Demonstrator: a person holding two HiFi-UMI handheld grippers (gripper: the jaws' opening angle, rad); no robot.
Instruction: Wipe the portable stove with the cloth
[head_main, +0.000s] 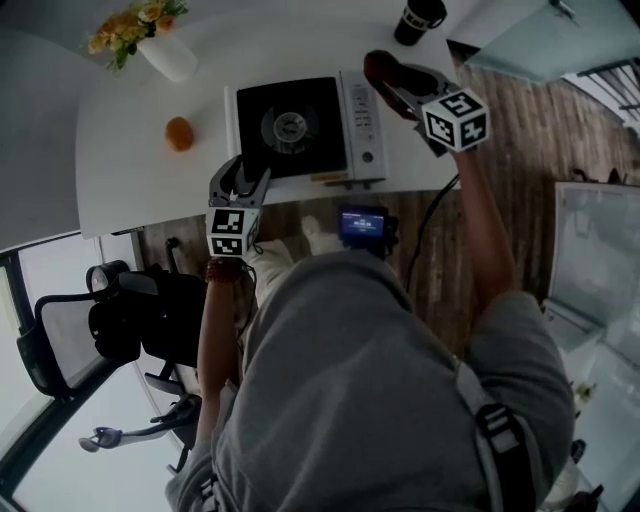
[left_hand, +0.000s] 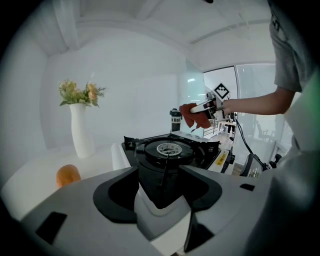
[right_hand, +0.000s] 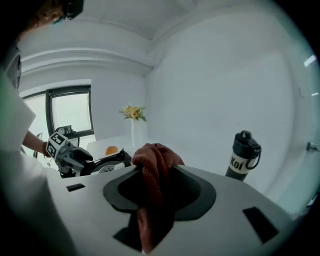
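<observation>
A: Cloth (right_hand: 156, 160), where is it? How does it handle?
B: Dark red, soft, looks light and floppy. Right gripper (head_main: 398, 88) is closed on its bunched middle; a good hold, I think. Held in the air by far right corner of stove (head_main: 300, 125).
A: Stove?
B: Flat black top w/ round burner, pale hard body, on white table (head_main: 130, 170). Left gripper (head_main: 248, 172) has jaws apart, empty, at near corner.

Office-like room: swivel chair (head_main: 112, 318), white table (head_main: 128, 185), wood floor (head_main: 512, 128).

Bunched red cloth (right_hand: 155, 170) near black-topped stove (head_main: 300, 130)
</observation>
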